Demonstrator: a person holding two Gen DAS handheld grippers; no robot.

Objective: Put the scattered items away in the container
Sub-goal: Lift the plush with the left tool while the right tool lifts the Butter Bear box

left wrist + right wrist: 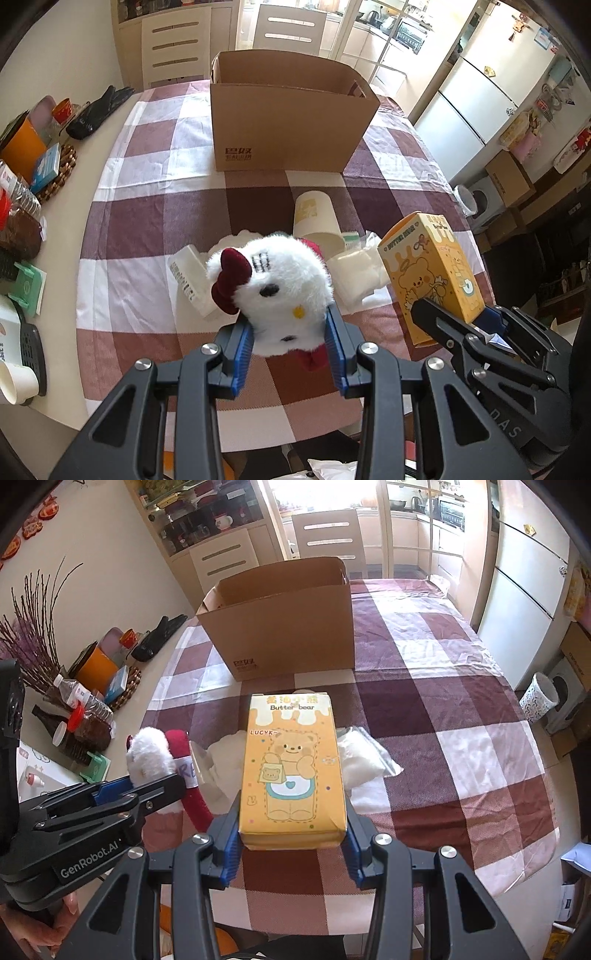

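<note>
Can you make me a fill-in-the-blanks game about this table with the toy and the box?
1. The left gripper holds a white plush ____.
2. The right gripper holds a yellow box with a ____ drawn on it.
3. The cardboard box is open at the ____.
4. The paper cup lies on its ____.

Missing words: toy; bear; top; side

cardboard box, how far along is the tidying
Cardboard box: nothing visible inside from here. In hand: left gripper clamps the white plush toy; right gripper clamps the Butter Bear box. Left: paper cup, white packets on the tablecloth.
</note>
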